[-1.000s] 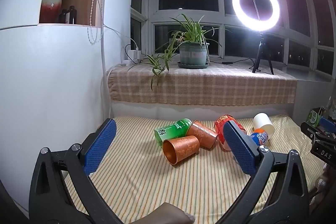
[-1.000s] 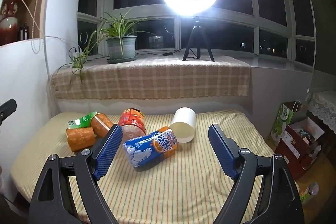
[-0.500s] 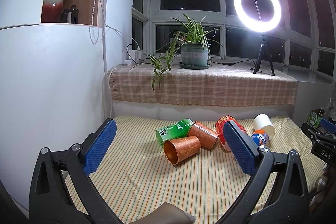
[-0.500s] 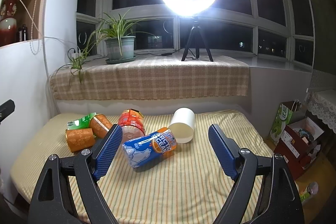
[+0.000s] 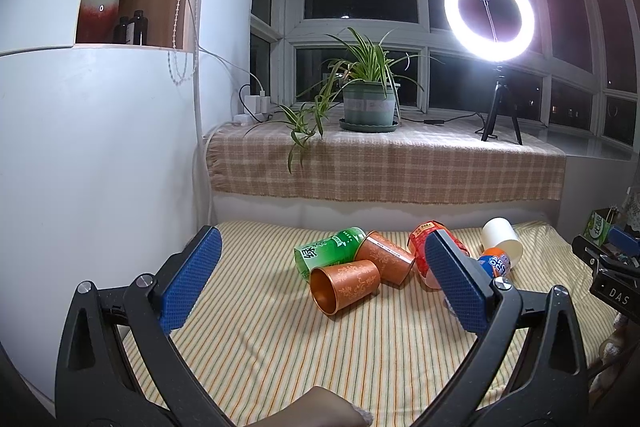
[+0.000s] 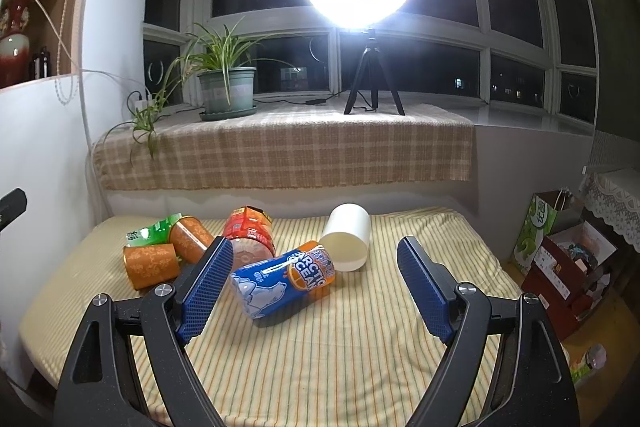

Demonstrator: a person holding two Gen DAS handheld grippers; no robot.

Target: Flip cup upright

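Observation:
Several cups lie on their sides on a striped cloth (image 5: 280, 343). A copper cup (image 5: 346, 281) lies nearest my left gripper (image 5: 320, 267), mouth toward me, with a green cup (image 5: 328, 253), a second copper cup (image 5: 386, 259) and a red cup (image 5: 424, 247) behind it. A blue-and-orange Arctic Ocean cup (image 6: 282, 281) lies just ahead of my right gripper (image 6: 316, 271), and a white cup (image 6: 346, 237) lies behind it. Both grippers are open, empty and held above the cloth, short of the cups.
A ledge with a checked cloth (image 5: 384, 163) runs behind, carrying a potted plant (image 5: 368, 103) and a lit ring light (image 5: 488, 15) on a tripod. A white cabinet wall (image 5: 100, 155) stands on the left. Boxes and clutter (image 6: 560, 247) sit past the right edge.
Both views have shifted very slightly; the cups have not moved and both grippers stay open.

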